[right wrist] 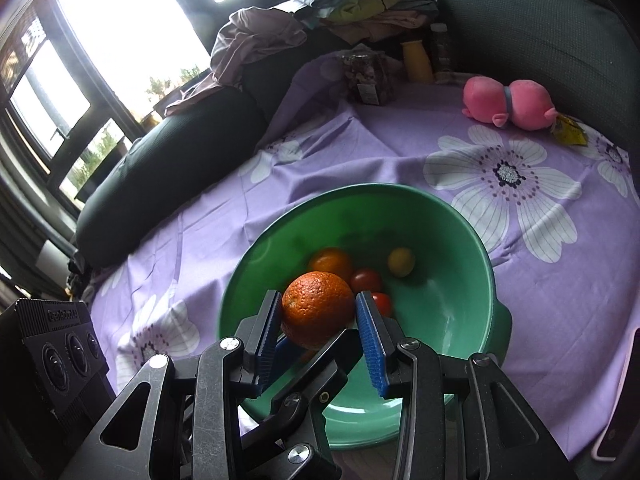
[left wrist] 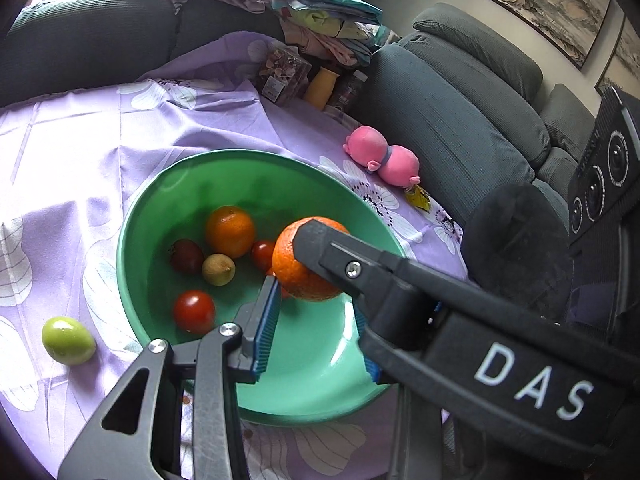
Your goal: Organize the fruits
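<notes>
A green bowl [left wrist: 140, 216] sits on the purple flowered cloth and also shows in the right wrist view [right wrist: 476, 240]. In it lie a small orange [left wrist: 230, 232], red tomatoes [left wrist: 194, 311], a dark plum [left wrist: 186, 256] and a tan fruit [left wrist: 218, 269]. My right gripper [right wrist: 320, 314] is shut on a large orange [right wrist: 318, 308] and holds it over the bowl; this orange [left wrist: 300, 264] and the right gripper's finger [left wrist: 320, 248] also show in the left wrist view. My left gripper [left wrist: 316, 332] is open and empty above the bowl's near side. A green fruit [left wrist: 68, 340] lies on the cloth left of the bowl.
A pink plush toy [left wrist: 382, 156] lies on the cloth beyond the bowl, beside a yellow wrapper [left wrist: 418, 198]. A clear box, a yellow bottle [left wrist: 320, 86] and a dark jar stand at the back. Grey sofa cushions [left wrist: 460, 120] with piled clothes surround the table.
</notes>
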`<state>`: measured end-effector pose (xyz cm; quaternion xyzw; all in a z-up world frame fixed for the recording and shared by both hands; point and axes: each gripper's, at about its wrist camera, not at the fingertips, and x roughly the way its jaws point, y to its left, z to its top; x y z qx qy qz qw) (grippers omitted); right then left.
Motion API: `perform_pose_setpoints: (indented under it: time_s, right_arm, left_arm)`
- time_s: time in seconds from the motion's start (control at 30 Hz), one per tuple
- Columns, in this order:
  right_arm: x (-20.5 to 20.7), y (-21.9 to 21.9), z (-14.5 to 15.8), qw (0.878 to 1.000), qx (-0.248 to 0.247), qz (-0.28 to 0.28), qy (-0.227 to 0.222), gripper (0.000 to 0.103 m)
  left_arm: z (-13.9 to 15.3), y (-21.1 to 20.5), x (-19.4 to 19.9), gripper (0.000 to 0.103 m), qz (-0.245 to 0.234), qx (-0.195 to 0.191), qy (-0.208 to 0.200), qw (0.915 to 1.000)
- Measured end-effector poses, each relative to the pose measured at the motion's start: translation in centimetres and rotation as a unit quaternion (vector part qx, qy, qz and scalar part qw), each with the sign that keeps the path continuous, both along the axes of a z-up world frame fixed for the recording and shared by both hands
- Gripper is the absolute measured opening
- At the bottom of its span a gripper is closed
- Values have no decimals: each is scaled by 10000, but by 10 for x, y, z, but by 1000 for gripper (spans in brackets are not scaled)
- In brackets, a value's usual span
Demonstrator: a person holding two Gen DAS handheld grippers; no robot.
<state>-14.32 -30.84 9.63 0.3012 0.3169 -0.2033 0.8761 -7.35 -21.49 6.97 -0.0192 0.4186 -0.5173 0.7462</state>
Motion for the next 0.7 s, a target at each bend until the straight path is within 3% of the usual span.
perform_pose_setpoints:
  time_s: [0.2,0.37,0.5,0.6,0.7]
  right_arm:
    - [0,-1,-2,9998,-37,-120,180,42]
    - [-2,-1,0,9996,-129,-212,109,42]
    - [-1,6,10,9996,-206,-48,-168,41]
    - [3,13,15,9989,-80,234,-392,41]
    - [14,21,15,9940,367,767,-695,41]
  left_arm:
    - [0,-2,-4,35,2,46,-121,9999]
    - [7,9,-4,44,179,73,-271,9994]
    - [23,43,3,60,570,98,-514,9970]
    - [28,89,22,71,1071,-71,-385,9935]
    - [16,123,48,71,1563,426,-134,9867]
